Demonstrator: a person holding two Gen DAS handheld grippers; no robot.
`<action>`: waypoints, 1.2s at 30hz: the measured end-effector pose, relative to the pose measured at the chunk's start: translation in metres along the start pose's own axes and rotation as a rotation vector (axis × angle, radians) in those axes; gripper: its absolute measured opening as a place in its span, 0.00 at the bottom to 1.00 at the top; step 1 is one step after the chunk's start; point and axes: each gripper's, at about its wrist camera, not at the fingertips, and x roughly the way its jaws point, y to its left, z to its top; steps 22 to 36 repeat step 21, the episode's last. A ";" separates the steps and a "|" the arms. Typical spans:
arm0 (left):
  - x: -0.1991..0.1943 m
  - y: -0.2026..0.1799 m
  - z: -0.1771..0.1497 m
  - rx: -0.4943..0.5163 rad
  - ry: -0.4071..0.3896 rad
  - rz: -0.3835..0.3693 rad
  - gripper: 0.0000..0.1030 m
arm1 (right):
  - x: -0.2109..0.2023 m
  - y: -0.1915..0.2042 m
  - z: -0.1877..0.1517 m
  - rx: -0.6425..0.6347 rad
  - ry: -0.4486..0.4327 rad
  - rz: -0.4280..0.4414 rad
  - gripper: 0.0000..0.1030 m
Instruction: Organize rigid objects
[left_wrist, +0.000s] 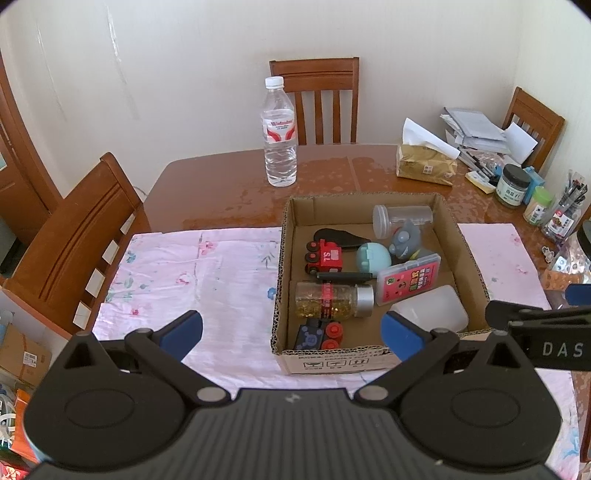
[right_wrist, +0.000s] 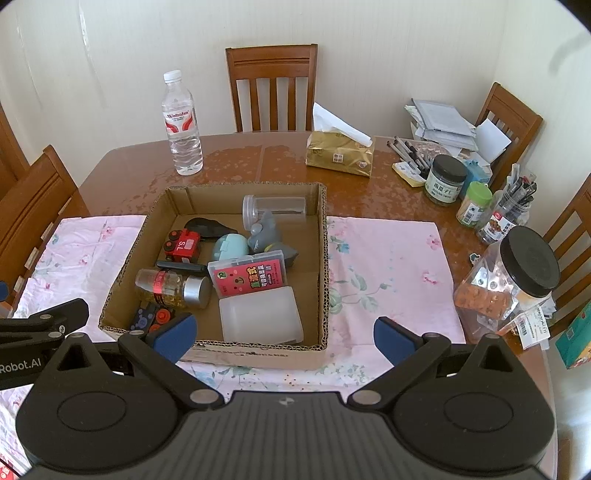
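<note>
A wooden table (right_wrist: 236, 162) carries a pink flowered cloth (right_wrist: 388, 266), spread, it seems, as a work mat for the sorting. On the cloth sits an open cardboard box (right_wrist: 321, 258), the collecting point, already crowded with hard items.

From large to small inside it, in the right wrist view: a frosted white container (right_wrist: 260, 319) lies flat at 6 o'clock, against the near wall. A clear jar (right_wrist: 275, 208) lies on its side at 12 o'clock. A gold-filled bottle (right_wrist: 171, 288) with a silver cap lies on its side at 8 o'clock. A red card case (right_wrist: 248, 275) rests at the centre, propped on its neighbours. A red toy train (right_wrist: 183, 245) stands at 10 o'clock, and a blue toy car (right_wrist: 147, 317) is tucked into the 7 o'clock corner.

Outside the box, a water bottle (right_wrist: 183, 125) stands upright at 11 o'clock, well apart, perhaps the next candidate.

Both tools hover short of the box, empty: the left gripper (left_wrist: 291, 330) has its fingers spread wide, and the right gripper (right_wrist: 284, 332) is likewise spread, holding nothing.
</note>
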 end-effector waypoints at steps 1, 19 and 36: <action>0.000 0.000 0.000 0.000 0.001 0.001 0.99 | 0.000 -0.001 0.000 0.000 0.000 -0.001 1.00; -0.002 -0.003 0.001 -0.008 0.002 0.006 0.99 | 0.000 -0.006 0.002 0.000 0.000 0.007 1.00; -0.001 -0.003 0.001 -0.009 0.005 0.007 0.99 | 0.000 -0.007 0.002 -0.001 -0.001 0.006 1.00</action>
